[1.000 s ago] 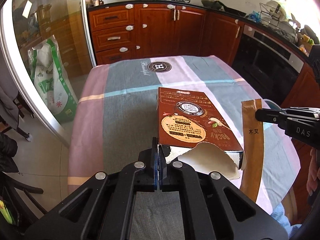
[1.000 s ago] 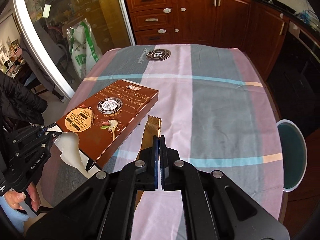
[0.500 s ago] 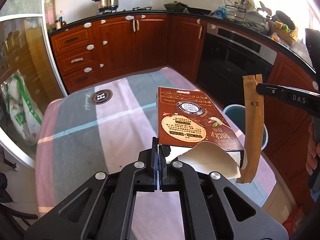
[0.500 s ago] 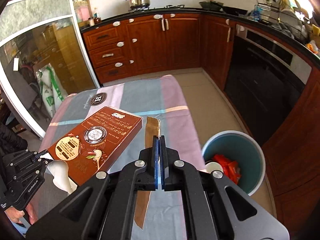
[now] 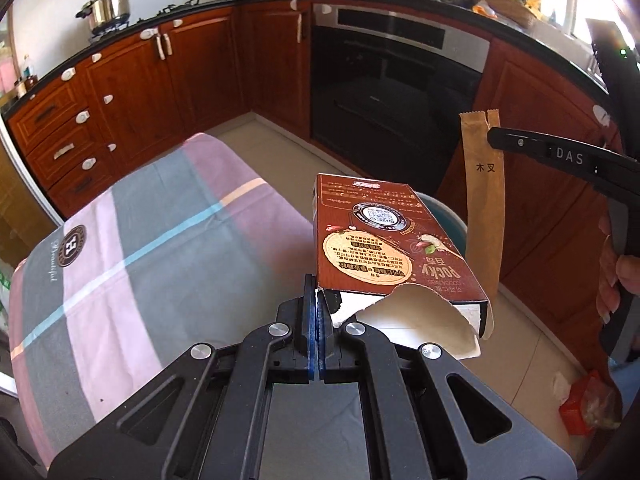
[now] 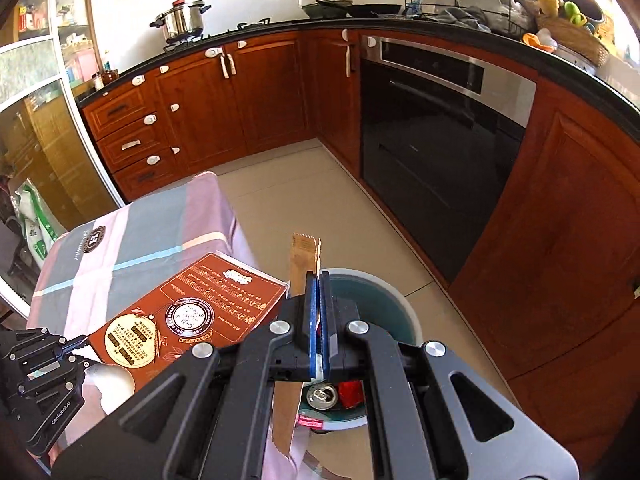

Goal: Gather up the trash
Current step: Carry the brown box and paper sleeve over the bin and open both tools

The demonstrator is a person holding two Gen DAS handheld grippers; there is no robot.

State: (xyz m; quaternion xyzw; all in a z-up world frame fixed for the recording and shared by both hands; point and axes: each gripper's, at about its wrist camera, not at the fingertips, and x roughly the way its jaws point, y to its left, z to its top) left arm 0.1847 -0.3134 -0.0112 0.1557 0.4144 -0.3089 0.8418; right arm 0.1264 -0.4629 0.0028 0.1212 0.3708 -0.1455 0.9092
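Note:
My left gripper [image 5: 317,292] is shut on the torn corner of a brown snack box [image 5: 384,240], which hangs out past the table's right edge. The box [image 6: 192,312] and left gripper [image 6: 80,348] also appear at the lower left of the right wrist view. My right gripper [image 6: 319,280] is shut on a long brown paper sleeve [image 6: 304,256], which dangles upright [image 5: 486,208] beside the box. Below the sleeve stands a teal bin [image 6: 384,292] with a white rim, holding a drink can [image 6: 320,394] and a red wrapper [image 6: 350,392]. The box hides most of the bin [image 5: 450,216] in the left wrist view.
The table with the striped pink and grey cloth [image 5: 140,240] lies to the left. Red-brown kitchen cabinets and a black built-in oven [image 6: 440,140] ring the tiled floor. A red wrapper and crumpled paper [image 5: 584,408] lie on the floor at the right. A person's hand [image 5: 612,276] grips the right handle.
Both grippers have swung right, from over the table to its edge, carrying the box and the sleeve. The bin has come into view under the right gripper. Both grips are unchanged.

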